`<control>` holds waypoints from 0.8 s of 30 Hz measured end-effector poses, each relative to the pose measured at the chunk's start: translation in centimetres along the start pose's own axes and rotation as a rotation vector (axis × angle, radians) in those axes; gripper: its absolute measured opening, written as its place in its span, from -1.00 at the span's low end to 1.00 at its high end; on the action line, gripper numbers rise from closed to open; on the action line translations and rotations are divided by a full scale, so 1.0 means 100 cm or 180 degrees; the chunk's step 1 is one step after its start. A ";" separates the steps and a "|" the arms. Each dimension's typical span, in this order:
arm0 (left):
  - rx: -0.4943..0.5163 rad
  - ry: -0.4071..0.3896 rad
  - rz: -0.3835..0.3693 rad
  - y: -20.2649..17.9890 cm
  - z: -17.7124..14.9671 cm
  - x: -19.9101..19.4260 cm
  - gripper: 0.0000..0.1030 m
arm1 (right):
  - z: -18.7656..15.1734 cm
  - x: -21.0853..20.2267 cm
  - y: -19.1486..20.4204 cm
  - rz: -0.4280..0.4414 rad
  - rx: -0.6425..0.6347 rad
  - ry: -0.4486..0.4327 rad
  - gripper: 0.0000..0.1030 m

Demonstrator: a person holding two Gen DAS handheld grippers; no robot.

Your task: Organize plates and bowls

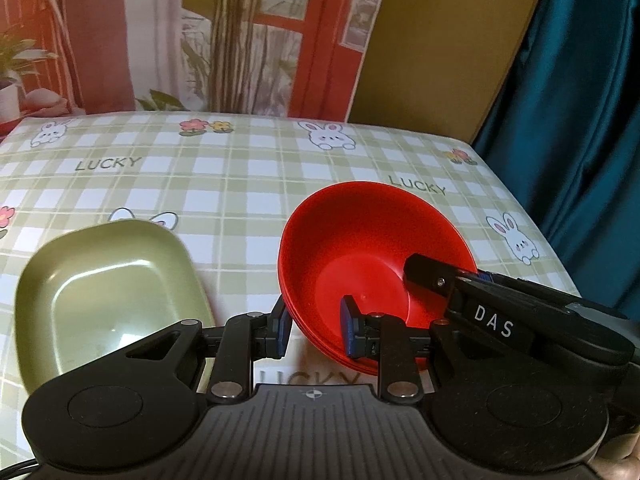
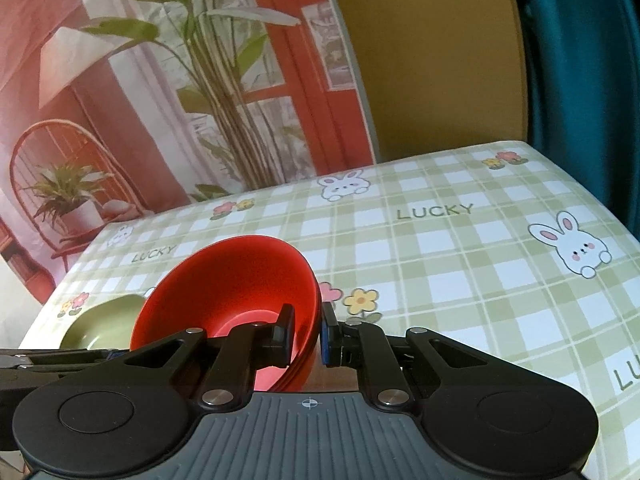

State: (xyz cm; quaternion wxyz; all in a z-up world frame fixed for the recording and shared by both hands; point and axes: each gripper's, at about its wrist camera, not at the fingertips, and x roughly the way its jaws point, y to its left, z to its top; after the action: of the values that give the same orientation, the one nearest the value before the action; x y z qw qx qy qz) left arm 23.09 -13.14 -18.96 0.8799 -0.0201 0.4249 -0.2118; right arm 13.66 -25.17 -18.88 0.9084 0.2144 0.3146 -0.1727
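At the left, near the table's point(image 1: 240, 184) front edge, the green dish point(image 1: 108, 292) is lying flat on the checked cloth, well apart from both of your tools. It is looking like thin moulded plastic, squarish with rounded corners and a raised lip, so I am judging it light, stiff and a little slick; you would be taking it by that lip.

Moving right, you are holding the red bowls point(image 1: 372, 256), which are looking like a nested stack: several rims are showing at the near side. They are sitting just beside the dish, towards the table's right edge, tilted with the mouth turned towards you; whether they are clear of the cloth I cannot tell.

Your left gripper point(image 1: 316, 328) is clamped across the near-left wall of the stack, one pad outside and one inside. Your right gripper point(image 2: 306, 334) is pinching the opposite wall the same way, its jaws drawn nearly together on the rims.

The stack is probably light and rigid but glossy, and the nested bowls may be sliding against one another, so you are wise to be gripping all the rims together and keeping both hands level with each other.
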 end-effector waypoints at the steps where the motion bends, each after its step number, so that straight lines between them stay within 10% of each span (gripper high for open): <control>1: -0.0016 -0.0011 0.0005 0.002 0.000 -0.002 -0.48 | 0.001 0.000 0.004 0.0005 -0.0012 0.0008 -0.77; 24: -0.0492 -0.0282 0.0192 0.070 0.000 -0.035 -0.48 | 0.009 0.026 0.095 0.0139 -0.0547 0.0225 -0.76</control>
State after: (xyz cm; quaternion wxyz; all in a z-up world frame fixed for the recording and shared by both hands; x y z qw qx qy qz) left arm 23.67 -5.43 -17.84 0.8997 -0.0845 0.4010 -0.1506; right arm 20.27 -18.04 -17.30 0.9153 0.1484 0.3555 -0.1176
